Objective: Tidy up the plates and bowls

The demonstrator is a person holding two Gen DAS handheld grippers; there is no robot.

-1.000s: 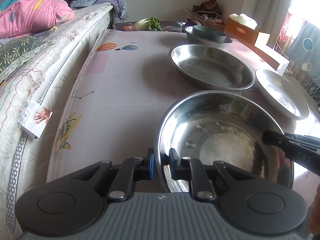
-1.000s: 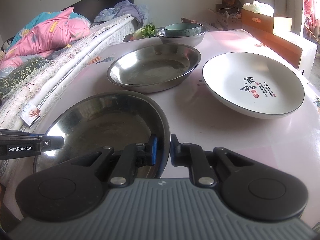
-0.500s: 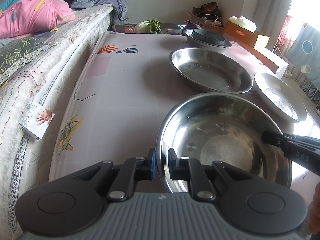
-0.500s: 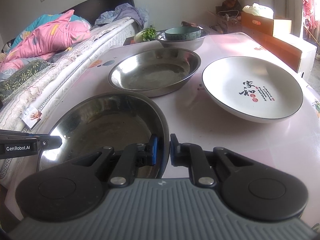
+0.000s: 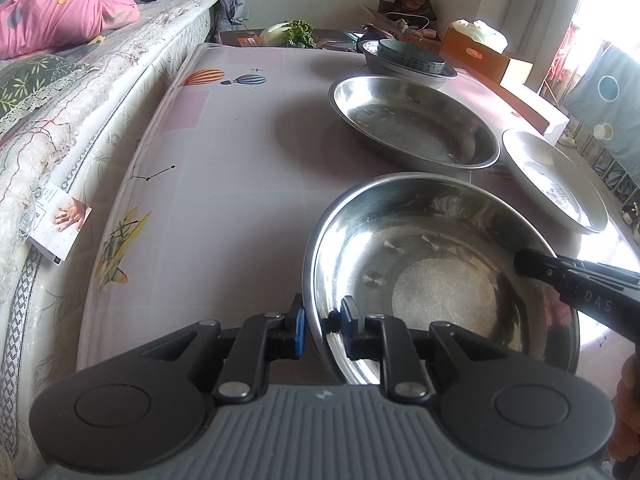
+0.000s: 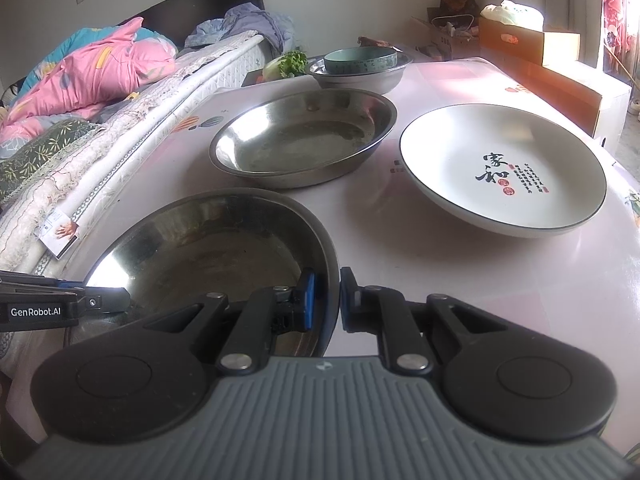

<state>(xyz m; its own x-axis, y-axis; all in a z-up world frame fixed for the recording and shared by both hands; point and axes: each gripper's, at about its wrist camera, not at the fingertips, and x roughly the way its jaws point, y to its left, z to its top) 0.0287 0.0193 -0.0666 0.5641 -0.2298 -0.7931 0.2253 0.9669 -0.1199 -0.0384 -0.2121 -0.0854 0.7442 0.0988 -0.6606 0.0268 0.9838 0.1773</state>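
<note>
A steel basin point(image 5: 432, 264) is held over the near part of the table by both grippers. My left gripper point(image 5: 322, 326) is shut on its left rim. My right gripper point(image 6: 325, 297) is shut on its right rim, and the basin point(image 6: 208, 244) fills the lower left of the right wrist view. A second steel basin point(image 5: 412, 120) point(image 6: 304, 140) sits just beyond it. A white plate with black characters point(image 6: 504, 168) point(image 5: 556, 180) lies to the right. At the far end a teal bowl point(image 6: 360, 59) sits inside a steel bowl point(image 6: 356, 78).
The table point(image 5: 224, 152) has a pink patterned cloth. A bed with a mattress point(image 5: 80, 92) and a pink quilt point(image 6: 92, 72) runs along its left side. Cardboard boxes point(image 6: 532, 46) stand at the far right. Greens point(image 5: 296, 32) lie at the far edge.
The held basin has risen and drawn slightly nearer with both grippers; the other dishes look a little farther away. Both grips are unchanged.
</note>
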